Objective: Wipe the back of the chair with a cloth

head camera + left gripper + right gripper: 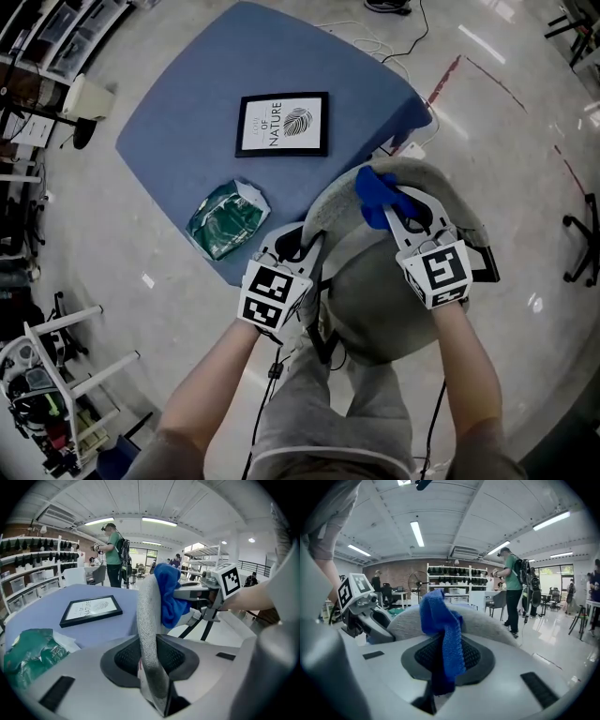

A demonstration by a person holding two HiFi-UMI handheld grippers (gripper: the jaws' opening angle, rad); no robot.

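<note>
The grey chair back (pixel 441 183) curves in front of me, with the seat (pixel 375 300) below it. My right gripper (pixel 398 208) is shut on a blue knitted cloth (pixel 375 192) that lies on the top rim of the back. In the right gripper view the cloth (pixel 440 630) hangs from between the jaws against the grey back (pixel 487 625). My left gripper (pixel 305 246) is at the back's left edge. In the left gripper view that grey edge (pixel 147 620) runs down between the jaws, which are clamped on it, and the cloth (pixel 166 597) is just beyond.
A blue-grey table (pixel 187 122) stands beyond the chair and holds a framed print (pixel 283 124) and a green packet (pixel 225 217). Cables lie on the floor at the far side. Shelving lines the left wall. A person (pixel 112 555) stands by the shelves.
</note>
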